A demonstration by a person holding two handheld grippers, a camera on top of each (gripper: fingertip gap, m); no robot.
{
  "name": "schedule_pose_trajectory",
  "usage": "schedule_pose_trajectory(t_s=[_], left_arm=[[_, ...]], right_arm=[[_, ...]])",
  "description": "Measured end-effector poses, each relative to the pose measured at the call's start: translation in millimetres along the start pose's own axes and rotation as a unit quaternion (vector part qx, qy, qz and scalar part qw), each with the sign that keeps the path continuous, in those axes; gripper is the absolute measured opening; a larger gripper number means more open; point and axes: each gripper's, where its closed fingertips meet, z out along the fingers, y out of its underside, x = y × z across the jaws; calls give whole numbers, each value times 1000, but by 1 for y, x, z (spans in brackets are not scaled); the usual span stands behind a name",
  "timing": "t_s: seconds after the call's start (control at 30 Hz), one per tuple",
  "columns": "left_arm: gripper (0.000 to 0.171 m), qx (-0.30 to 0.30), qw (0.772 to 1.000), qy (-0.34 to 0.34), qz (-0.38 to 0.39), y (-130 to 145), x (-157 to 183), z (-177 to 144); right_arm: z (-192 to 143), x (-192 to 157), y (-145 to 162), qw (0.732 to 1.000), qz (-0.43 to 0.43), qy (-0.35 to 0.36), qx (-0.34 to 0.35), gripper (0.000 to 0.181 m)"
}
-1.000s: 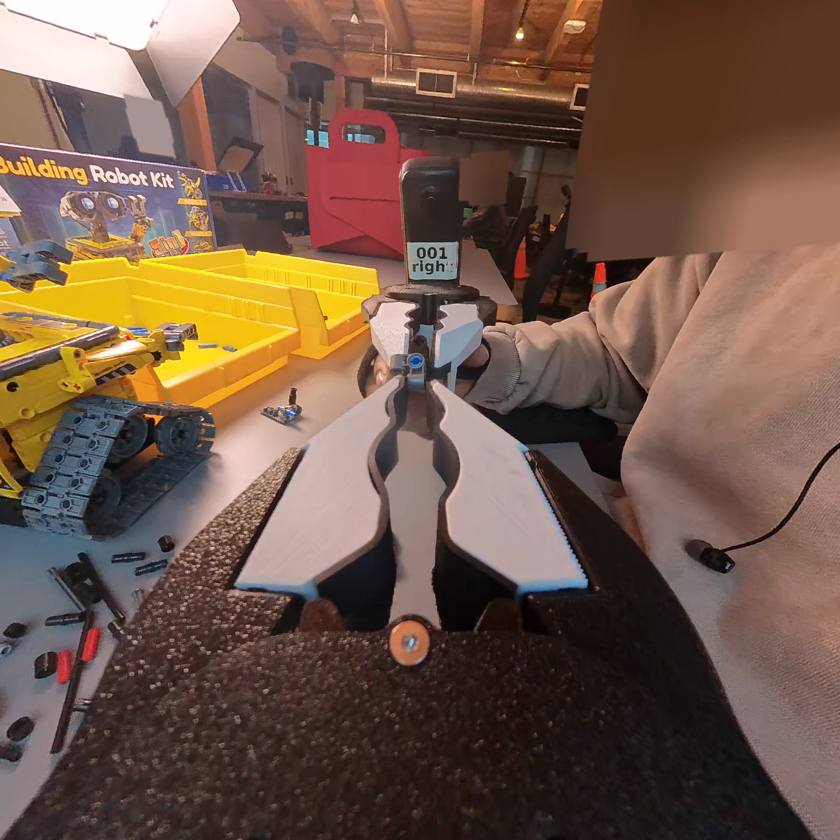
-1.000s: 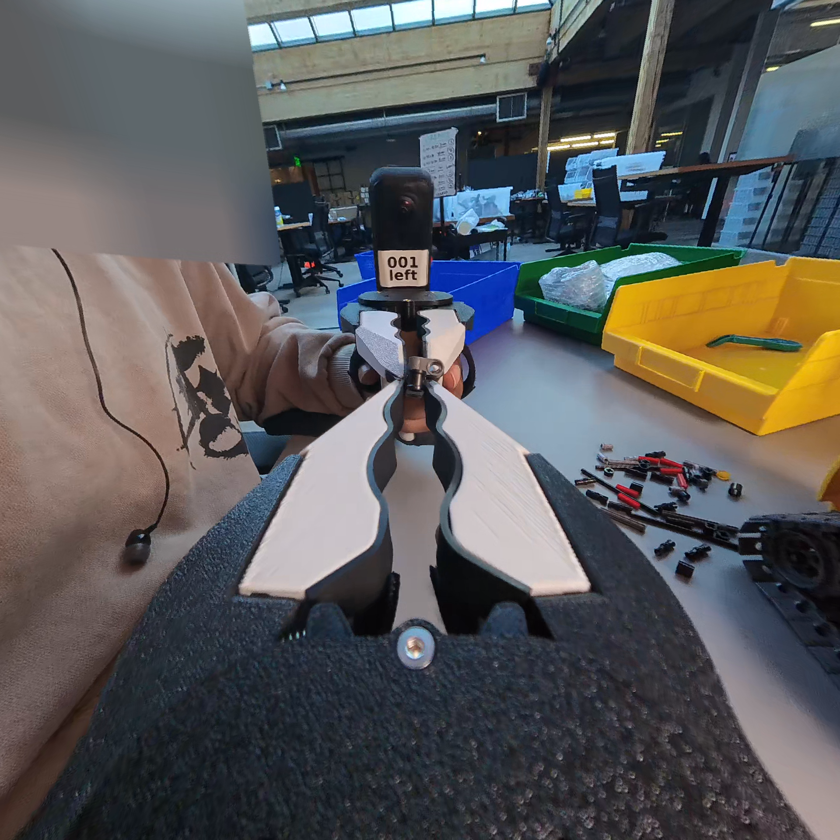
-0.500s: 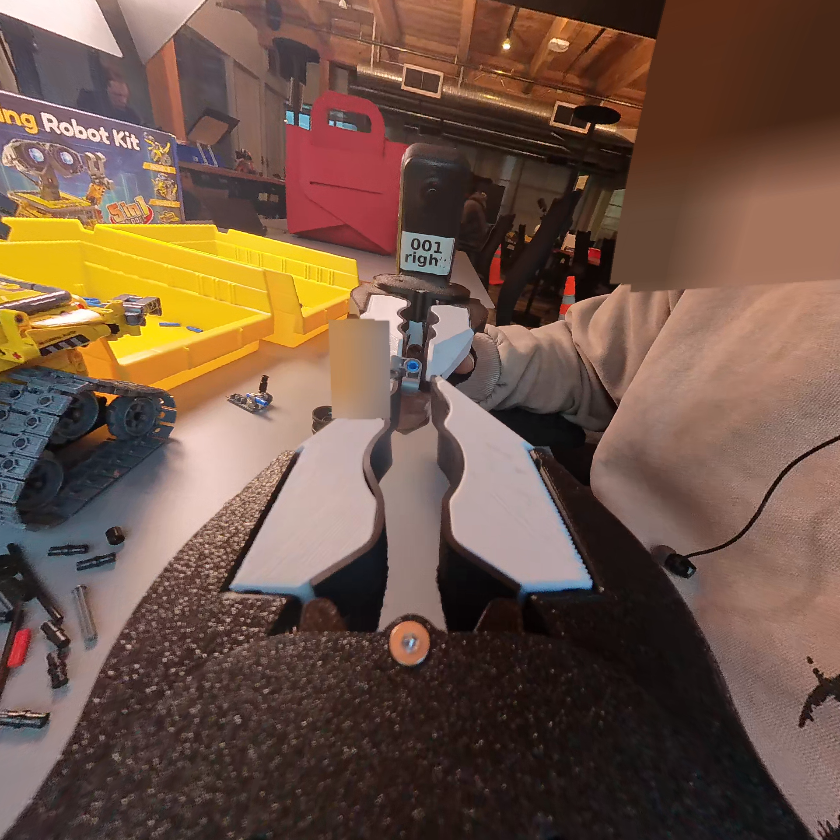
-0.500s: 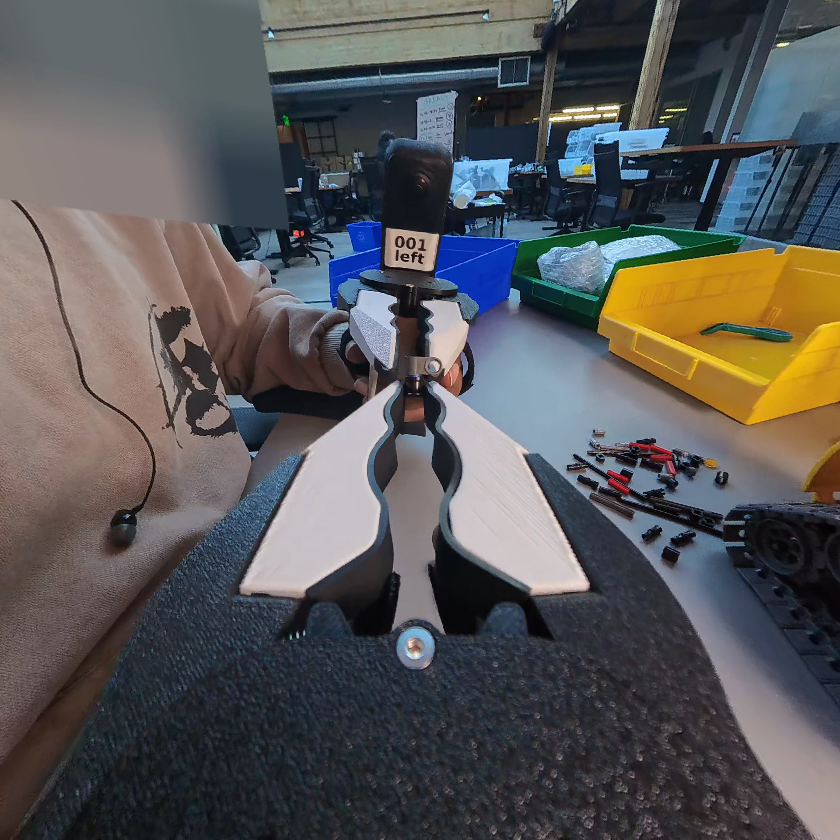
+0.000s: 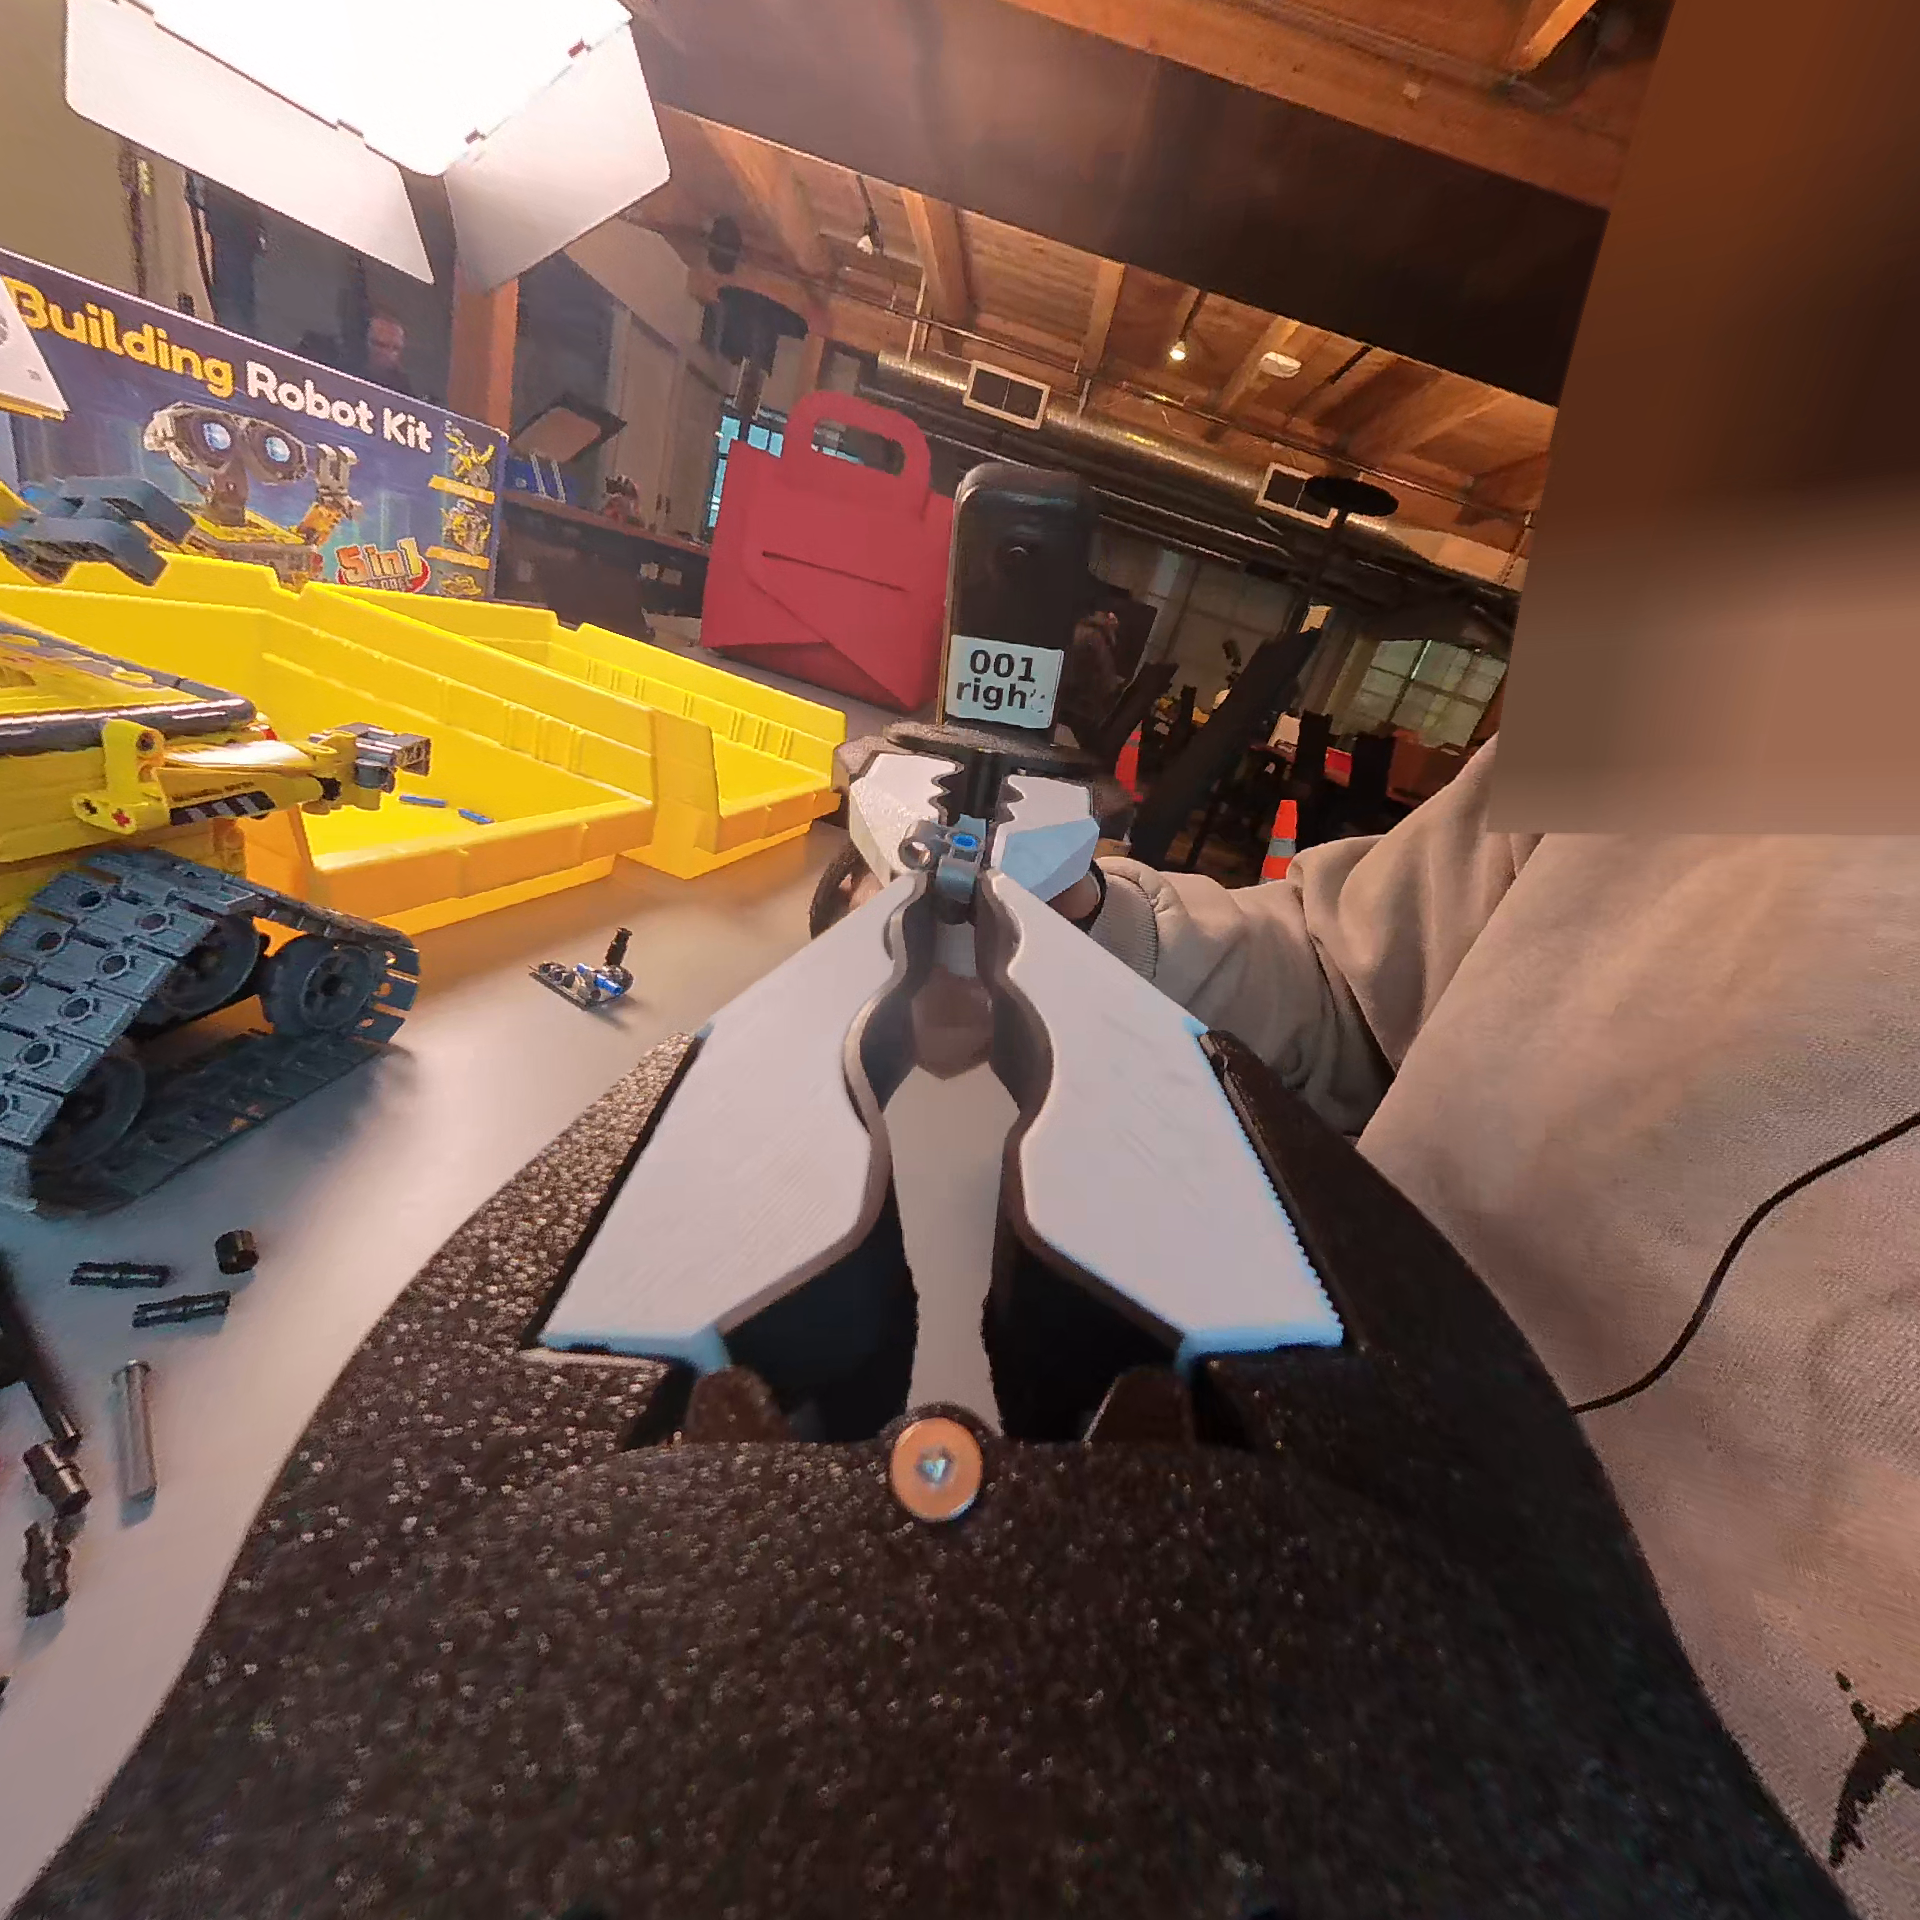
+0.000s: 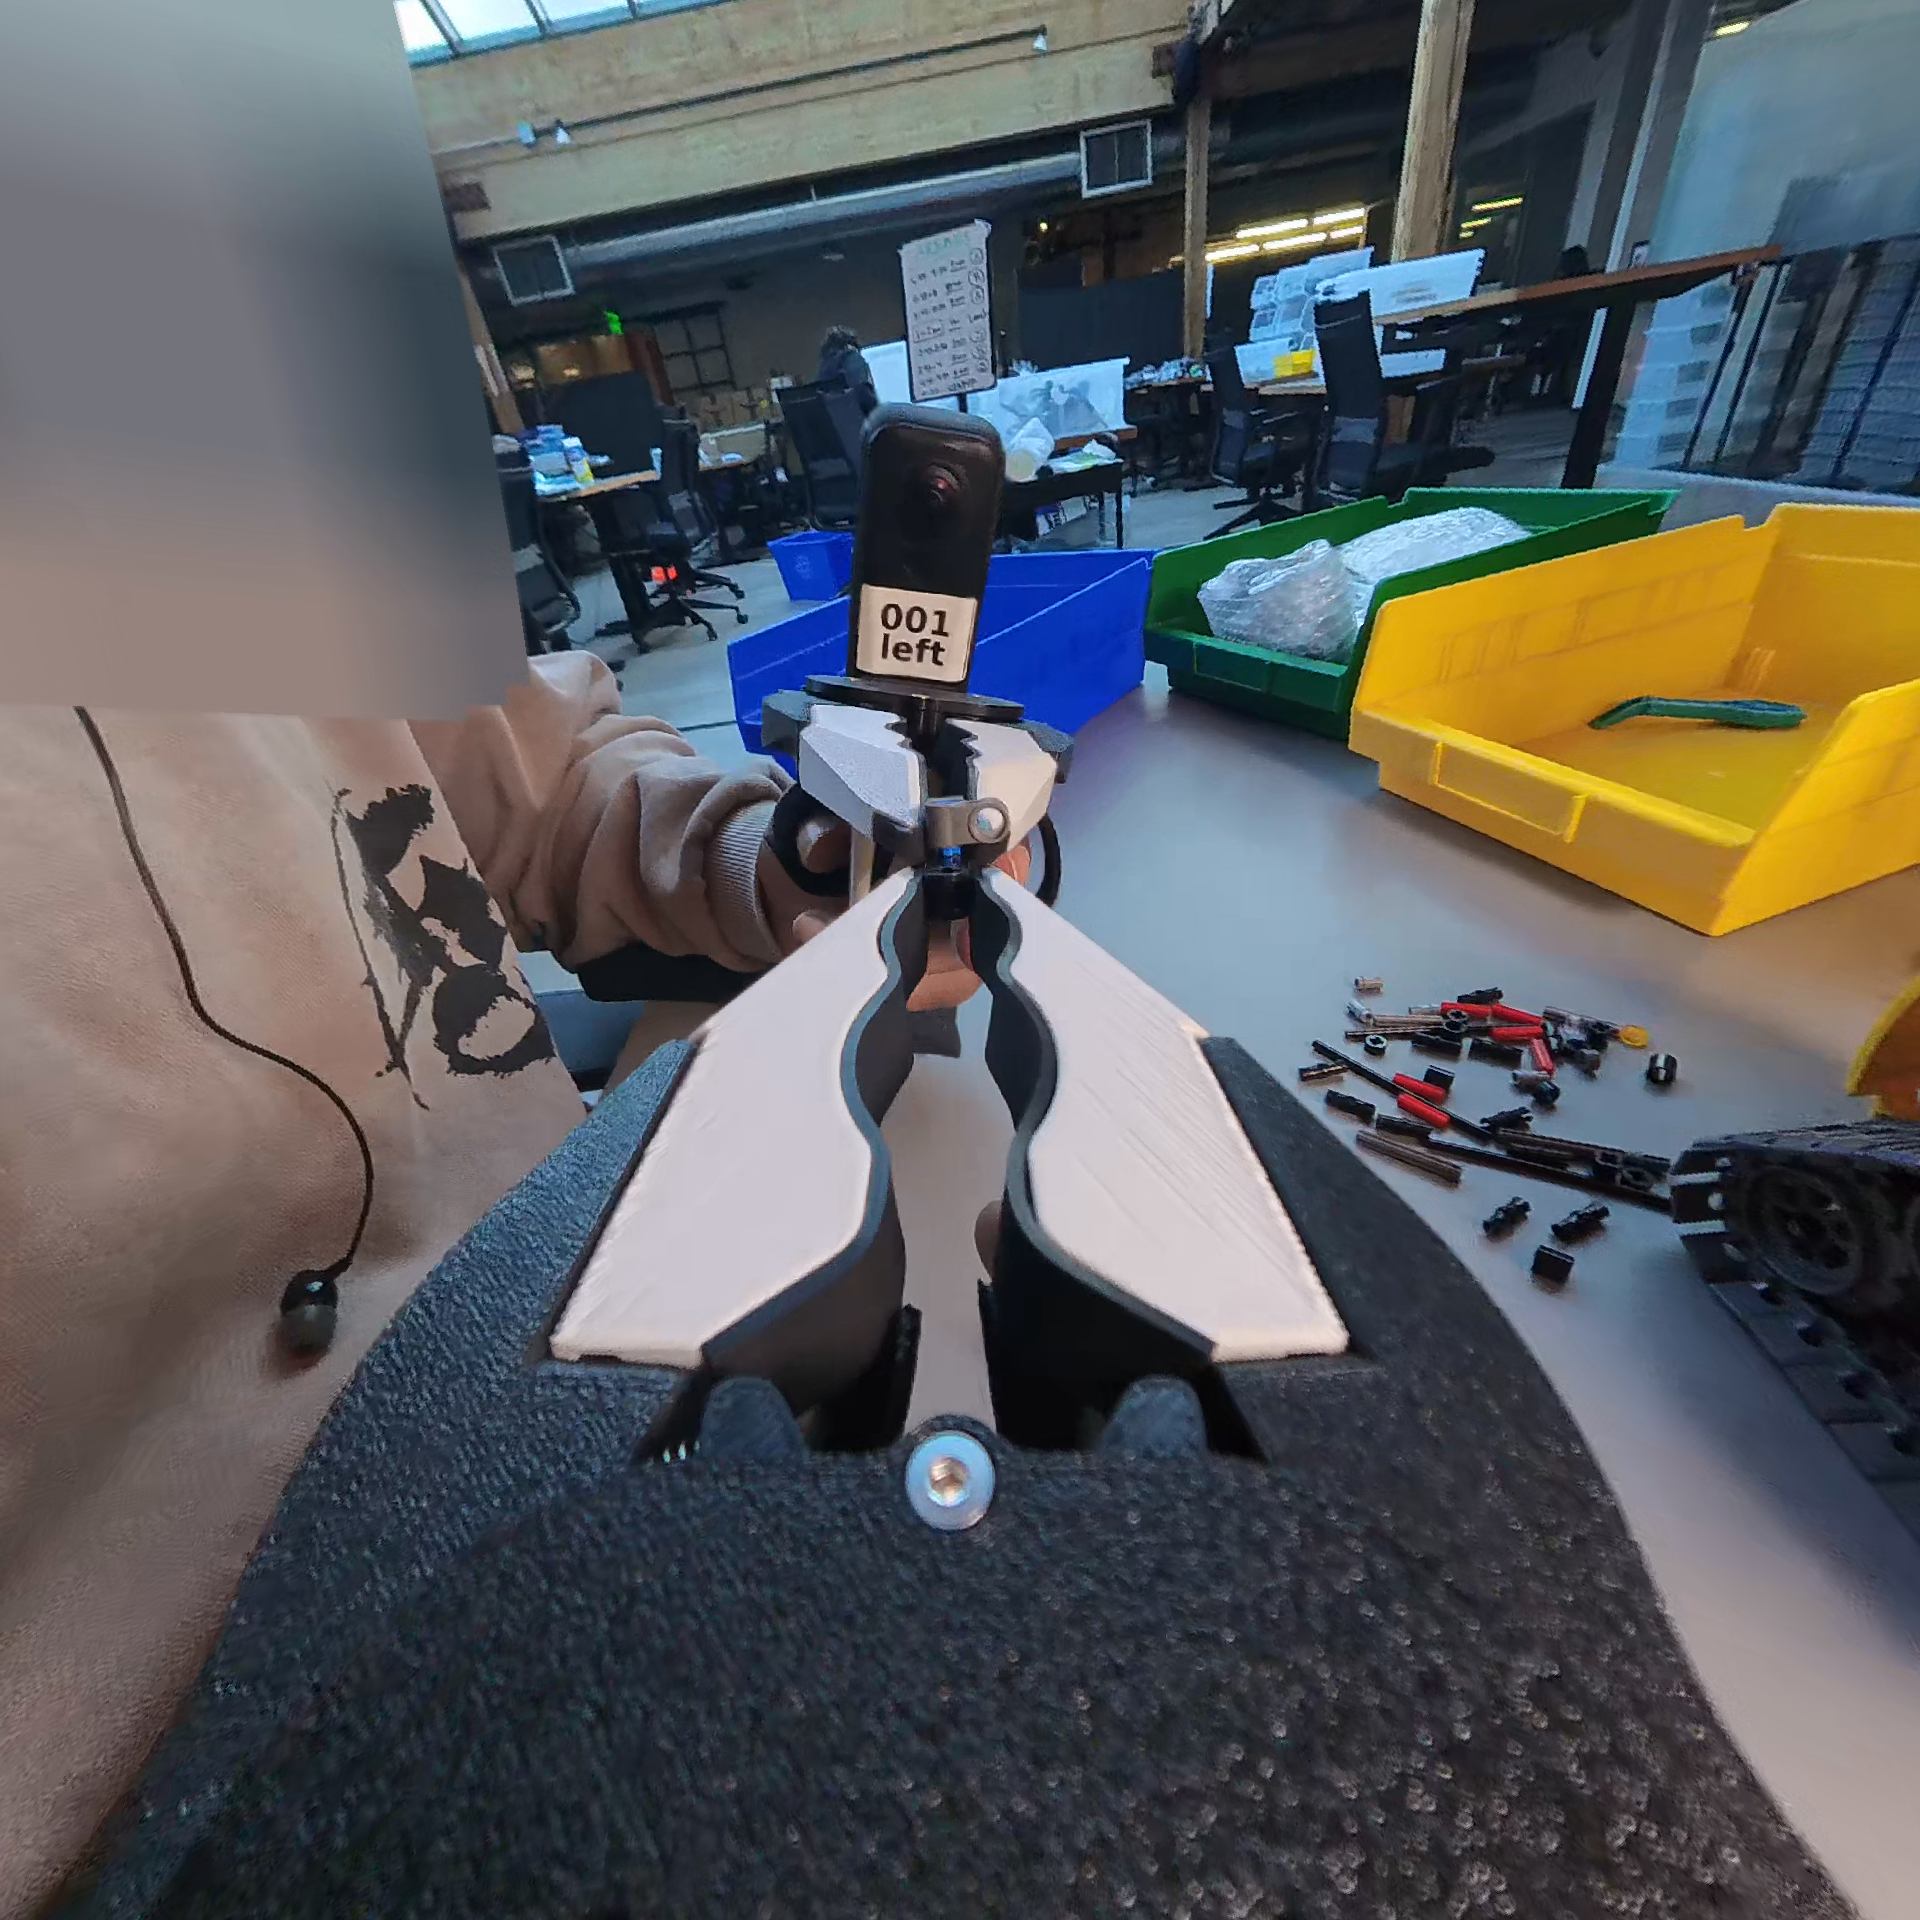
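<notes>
In the left wrist view the left gripper [image 5: 950, 912] is seen clamped on a grey connector [image 5: 943, 860], with a tracked yellow model [image 5: 156, 935] left of it, and in the right wrist view the right gripper [image 6: 945, 902] is seen clamped on a black stub [image 6: 945, 888] joined beneath that connector [image 6: 961, 824], loose pins [image 6: 1455, 1070] lying on the worktop [image 6: 1195, 883] to its right.

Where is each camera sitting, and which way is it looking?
Left wrist view: sits on the left gripper, looks along its fingers over the grey table toward the right gripper and yellow tracked model; the person's sleeve shows.
Right wrist view: sits on the right gripper, looks the opposite way toward a yellow bin; sleeve and chest show.
Shared: the cameras face each other; both see the small building part pinched between both grippers.
</notes>
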Motion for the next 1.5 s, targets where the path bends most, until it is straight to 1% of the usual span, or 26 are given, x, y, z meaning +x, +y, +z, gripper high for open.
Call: schedule_pose_trajectory(t_s=[0.03, 0.07, 0.1, 0.13, 0.17, 0.2, 0.23, 0.27, 0.3, 0.33, 0.4, 0.5, 0.57, 0.63, 0.7, 0.8, 0.87, 0.93, 1.0, 1.07, 1.13, 1.2, 1.3, 1.37, 1.43, 1.5], left_arm=[[5, 14, 1000, 0, -1, -5, -1, -2], [5, 68, 998, 1, -12, -25, -2, -9], [5, 136, 990, 3, -34, -58, -5, -24], [5, 161, 987, -4, -11, -79, -7, -37], [5, 139, 989, -26, 35, -80, -7, -40], [6, 113, 991, -43, 52, -72, -10, -41], [6, 88, 993, -59, 47, -61, -17, -41], [7, 62, 994, -82, 42, -48, -28, -42], [7, 44, 993, -99, 40, -40, -38, -43], [7, 39, 994, -97, 31, -39, -41, -42], [7, 38, 995, -87, 18, -38, -44, -40], [7, 21, 996, -86, -4, -26, -47, -35], [7, -6, 995, -101, -9, -15, -53, -33], [7, -49, 991, -126, 2, -1, -63, -33], [8, -92, 983, -155, 17, 13, -73, -34], [8, -82, 985, -152, -14, 12, -75, -35], [8, -76, 984, -160, -23, 11, -80, -37], [8, -77, 981, -174, -21, 12, -85, -39], [8, -81, 980, -183, -18, 15, -88, -40], [8, -86, 979, -185, -16, 18, -88, -39], [8, -95, 978, -184, -10, 21, -87, -38], [8, -107, 976, -188, 4, 24, -87, -38], [8, -118, 973, -195, 22, 26, -88, -39], [8, -118, 973, -196, 19, 27, -89, -39], [8, -117, 973, -196, 13, 28, -90, -40], [8, -118, 973, -196, 10, 29, -90, -40]], right_arm=[[1, 1, 0, 1000, 6, -3, 2, 5], [2, 1, 7, 1000, 7, -5, -17, 4], [3, 6, 45, 994, -22, 7, -105, 5], [3, 10, 74, 990, -21, 16, -138, 5], [3, 10, 70, 994, 25, 18, -102, 5], [-1, 17, 43, 998, 26, 31, -47, 5], [-5, 24, 17, 999, 16, 39, -6, 5], [-6, 26, 2, 999, 9, 31, 10, 5], [-5, 28, 0, 1000, -6, 29, -3, 5], [-3, 28, 5, 999, -27, 29, -17, 6], [-1, 23, 13, 1000, -13, 18, -14, 6], [-1, 17, 26, 1000, -12, 18, -23, 6], [-3, 17, 28, 999, -22, 23, -26, 6], [-5, 20, 25, 999, -27, 33, -23, 6], [-9, 28, 24, 998, -35, 54, -24, 6], [-24, 57, 20, 989, -50, 131, -46, 6], [-49, 96, 13, 970, -57, 223, -76, 6], [-88, 143, 0, 934, -67, 330, -116, 6], [-131, 187, -3, 893, -59, 403, -192, 5], [-171, 231, 2, 845, -53, 448, -288, 5], [-207, 274, 11, 786, -47, 484, -383, 6], [-233, 312, 25, 737, -22, 508, -445, 6], [-248, 353, 43, 694, 3, 547, -468, 6], [-256, 370, 49, 671, 13, 580, -462, 7], [-260, 380, 45, 665, 16, 616, -422, 21], [-259, 380, 31, 673, 3, 642, -367, 32]])
